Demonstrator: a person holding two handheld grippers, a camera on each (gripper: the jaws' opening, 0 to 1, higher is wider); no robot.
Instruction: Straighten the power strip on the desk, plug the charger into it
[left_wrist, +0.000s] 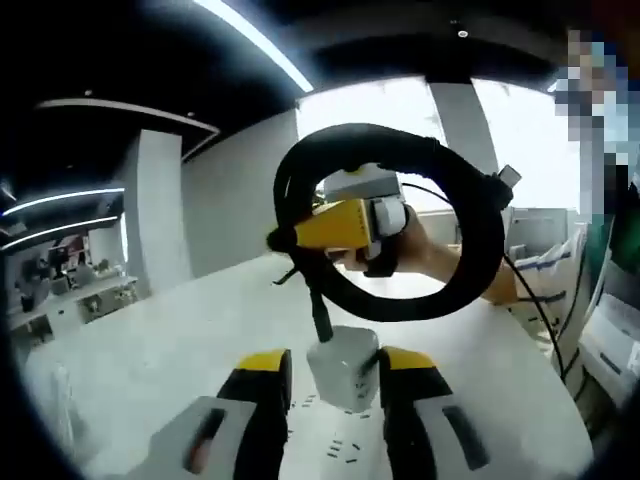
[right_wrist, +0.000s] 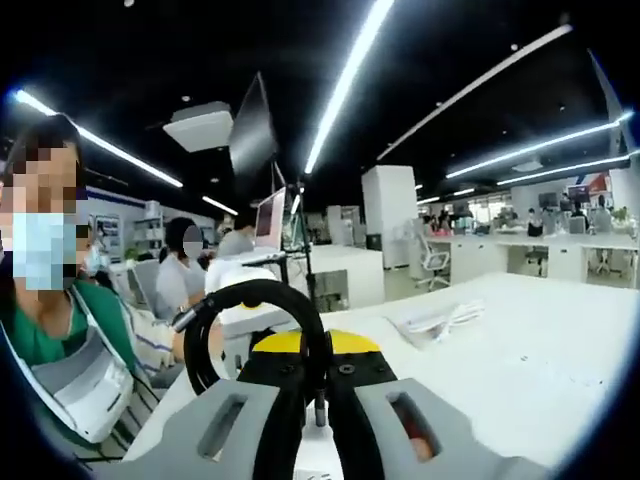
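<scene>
My left gripper (left_wrist: 338, 372) is shut on a white charger block (left_wrist: 345, 368) just above the white desk (left_wrist: 180, 340). The charger's black cable (left_wrist: 470, 250) rises from the block and curls into a wide loop. My right gripper (left_wrist: 345, 222), yellow and grey and held by a hand, pinches that cable at the far side of the loop. In the right gripper view, the right gripper (right_wrist: 320, 355) has its jaws together on the black cable (right_wrist: 250, 305). A flat white power strip (right_wrist: 435, 320) with a white cord lies on the desk beyond.
A seated person in a green top (right_wrist: 60, 330) is close on the left of the right gripper view, with other people and monitors (right_wrist: 270, 215) behind. Bags and boxes (left_wrist: 545, 270) stand at the desk's right edge. The desk (right_wrist: 540, 370) stretches away to the right.
</scene>
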